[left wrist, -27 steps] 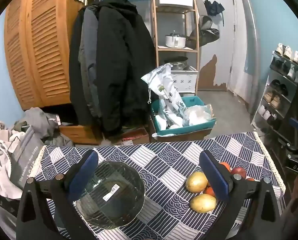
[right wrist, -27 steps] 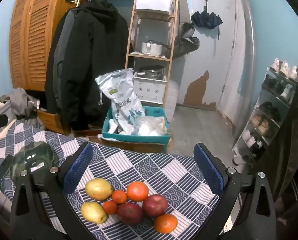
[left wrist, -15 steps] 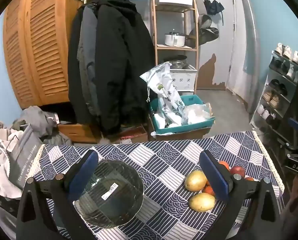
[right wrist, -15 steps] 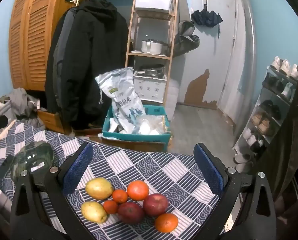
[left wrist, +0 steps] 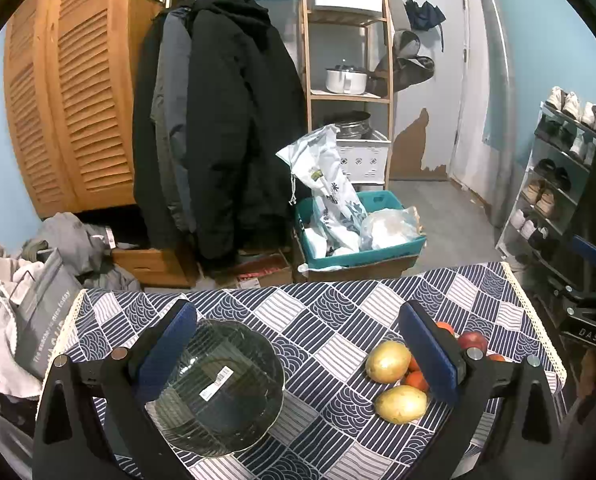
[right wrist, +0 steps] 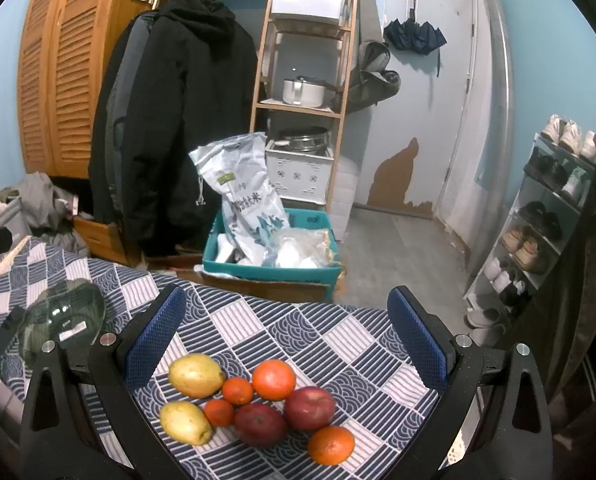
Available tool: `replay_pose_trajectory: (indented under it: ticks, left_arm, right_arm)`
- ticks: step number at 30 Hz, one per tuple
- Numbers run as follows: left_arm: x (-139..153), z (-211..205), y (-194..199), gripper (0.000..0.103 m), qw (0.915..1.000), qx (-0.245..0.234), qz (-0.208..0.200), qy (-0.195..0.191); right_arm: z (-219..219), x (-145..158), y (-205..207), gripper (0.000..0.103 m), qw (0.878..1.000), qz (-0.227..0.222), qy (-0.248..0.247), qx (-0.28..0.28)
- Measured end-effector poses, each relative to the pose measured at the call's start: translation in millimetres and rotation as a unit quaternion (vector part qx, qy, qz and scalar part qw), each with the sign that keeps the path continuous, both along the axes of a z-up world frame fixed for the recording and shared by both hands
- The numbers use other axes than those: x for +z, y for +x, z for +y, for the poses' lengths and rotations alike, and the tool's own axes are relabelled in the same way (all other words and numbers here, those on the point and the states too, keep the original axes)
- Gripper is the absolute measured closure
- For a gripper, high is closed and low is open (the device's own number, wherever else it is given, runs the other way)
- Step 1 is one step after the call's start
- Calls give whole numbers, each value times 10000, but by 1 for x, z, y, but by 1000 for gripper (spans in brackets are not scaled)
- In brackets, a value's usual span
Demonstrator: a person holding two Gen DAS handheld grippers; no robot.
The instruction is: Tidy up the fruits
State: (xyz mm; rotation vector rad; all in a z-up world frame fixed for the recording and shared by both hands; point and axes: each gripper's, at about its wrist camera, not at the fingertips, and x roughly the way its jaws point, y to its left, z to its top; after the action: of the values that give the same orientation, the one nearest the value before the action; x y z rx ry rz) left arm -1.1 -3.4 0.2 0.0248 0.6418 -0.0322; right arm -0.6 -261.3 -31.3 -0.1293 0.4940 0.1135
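A clear glass bowl (left wrist: 222, 388) with a barcode sticker sits on the blue patterned tablecloth (left wrist: 317, 312), under my open, empty left gripper (left wrist: 298, 344). It also shows in the right wrist view (right wrist: 64, 320). A cluster of fruit lies to its right: two yellow pears (right wrist: 196, 374) (right wrist: 185, 422), two red apples (right wrist: 309, 408) (right wrist: 260, 424), and several oranges (right wrist: 274, 380) (right wrist: 331, 445). My right gripper (right wrist: 286, 340) is open and empty, above the fruit. In the left wrist view the pears (left wrist: 387, 361) show beside the right finger.
Beyond the table's far edge stand a teal bin (right wrist: 272, 264) with bags, hanging black coats (right wrist: 178, 128), a wooden shelf (right wrist: 305, 80) and a shoe rack (right wrist: 545, 216). Clothes (left wrist: 26, 280) are piled at the left. The table's right edge (left wrist: 537, 320) is close to the fruit.
Both views barely shift; the left gripper has drifted slightly. Both grippers stay open and the fruit and bowl have not moved.
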Motion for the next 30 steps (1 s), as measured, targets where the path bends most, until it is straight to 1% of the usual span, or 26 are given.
replay_pose_trajectory:
  ticks: [2, 6, 7, 10, 30]
  left_arm:
    - [-1, -1, -1, 1, 10000, 13, 2, -2]
    - [-1, -1, -2, 1, 10000, 5, 0, -8]
    - [-2, 0, -1, 1, 10000, 4, -4, -4]
    - [-1, 0, -1, 1, 10000, 4, 5, -8]
    - [-4, -3, -3, 1, 10000, 11, 12, -12]
  right_arm:
    - [0, 4, 1, 4, 10000, 18, 4, 3]
    - [-2, -2, 0, 4, 10000, 0, -28, 10]
    - [3, 5, 0, 4, 10000, -4, -46, 20]
    - [3, 6, 0, 4, 10000, -6, -47, 21]
    - [3, 6, 0, 4, 10000, 8, -66, 31]
